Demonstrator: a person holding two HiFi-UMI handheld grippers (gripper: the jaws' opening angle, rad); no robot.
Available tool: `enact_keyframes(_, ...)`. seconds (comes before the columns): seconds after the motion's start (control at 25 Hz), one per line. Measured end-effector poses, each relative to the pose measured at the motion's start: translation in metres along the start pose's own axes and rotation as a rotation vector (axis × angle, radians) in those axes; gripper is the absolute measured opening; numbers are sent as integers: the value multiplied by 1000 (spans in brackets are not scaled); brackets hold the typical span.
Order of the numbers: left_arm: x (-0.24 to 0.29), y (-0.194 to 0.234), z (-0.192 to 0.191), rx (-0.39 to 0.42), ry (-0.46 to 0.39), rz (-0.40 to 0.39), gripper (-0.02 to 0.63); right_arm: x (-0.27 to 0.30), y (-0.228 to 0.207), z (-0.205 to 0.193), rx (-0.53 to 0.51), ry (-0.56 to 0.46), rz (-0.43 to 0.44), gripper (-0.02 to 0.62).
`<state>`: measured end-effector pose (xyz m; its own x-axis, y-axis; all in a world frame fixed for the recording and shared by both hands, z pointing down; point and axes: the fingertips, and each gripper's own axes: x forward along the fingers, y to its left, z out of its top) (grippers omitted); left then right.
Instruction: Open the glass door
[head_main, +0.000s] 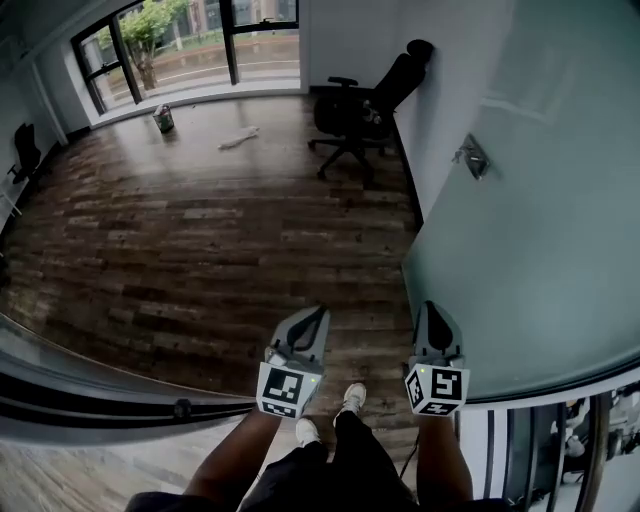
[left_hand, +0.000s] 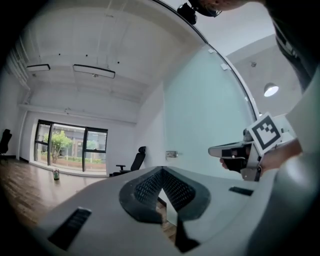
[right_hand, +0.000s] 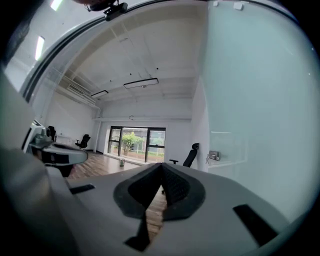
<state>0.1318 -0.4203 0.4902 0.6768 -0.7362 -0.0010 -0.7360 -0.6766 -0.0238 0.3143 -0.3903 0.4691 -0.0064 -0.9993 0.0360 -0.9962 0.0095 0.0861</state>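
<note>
The frosted glass door (head_main: 540, 220) stands swung inward on the right, its metal lock plate (head_main: 472, 157) on the far part of the pane. My right gripper (head_main: 430, 308) is close beside the door's near edge, jaws shut with nothing between them. My left gripper (head_main: 318, 315) is level with it over the wood floor, also shut and empty. In the right gripper view the door (right_hand: 255, 100) fills the right side, and the lock plate (right_hand: 214, 156) is far ahead. From the left gripper view I see the door (left_hand: 200, 120) and the right gripper (left_hand: 215, 150) in front of it.
A black office chair (head_main: 365, 100) stands by the white wall beyond the door. A small can (head_main: 163, 120) and a white rag (head_main: 238, 139) lie on the wood floor near the windows (head_main: 190, 40). The metal door sill (head_main: 120, 400) curves at my feet (head_main: 350, 398).
</note>
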Motion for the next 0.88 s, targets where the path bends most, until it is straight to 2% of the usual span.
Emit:
enact_keyframes(0.16, -37, -30, 9, -44, -27, -1, -2, -61, 45, 4, -21, 1, 45, 17)
enact_keyframes(0.28, -69, -54, 9, -65, -34, 8, -2, -101, 63, 2, -27, -4, 77, 17)
enact_keyframes(0.44, -110, -84, 13, -53, -45, 46, -2, -149, 73, -4, -65, -16, 129, 17)
enact_keyframes(0.68, -186, -148, 12, -38, -24, 127, -2, -246, 72, -11, -66, -25, 169, 15)
enact_keyframes(0.88, -255, -215, 20, -35, -23, 132, -2, -338, 65, -18, -71, -13, 193, 15)
